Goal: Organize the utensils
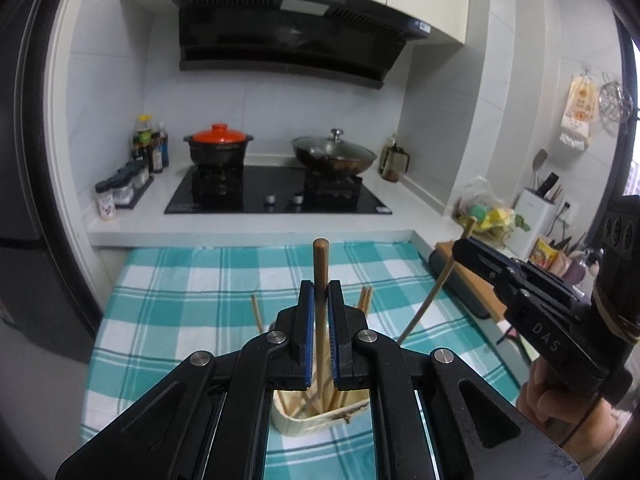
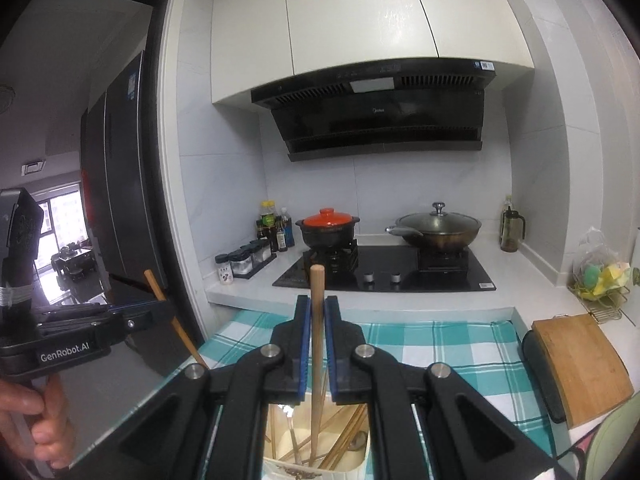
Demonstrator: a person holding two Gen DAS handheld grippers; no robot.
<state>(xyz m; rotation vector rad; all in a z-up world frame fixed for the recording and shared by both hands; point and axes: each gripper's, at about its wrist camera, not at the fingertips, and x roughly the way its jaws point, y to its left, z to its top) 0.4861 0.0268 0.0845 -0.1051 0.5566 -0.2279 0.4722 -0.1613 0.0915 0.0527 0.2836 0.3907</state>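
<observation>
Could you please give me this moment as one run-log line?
left gripper: shut on chopstick | right gripper: shut on second chopstick | both above cream holder | cloth checked

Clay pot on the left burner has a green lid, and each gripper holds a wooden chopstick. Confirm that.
Not quite. The clay pot has an orange-red lid, not green; the left wrist view shows it on the left burner. The rest stands: the left gripper and right gripper each hold a wooden chopstick.
</observation>
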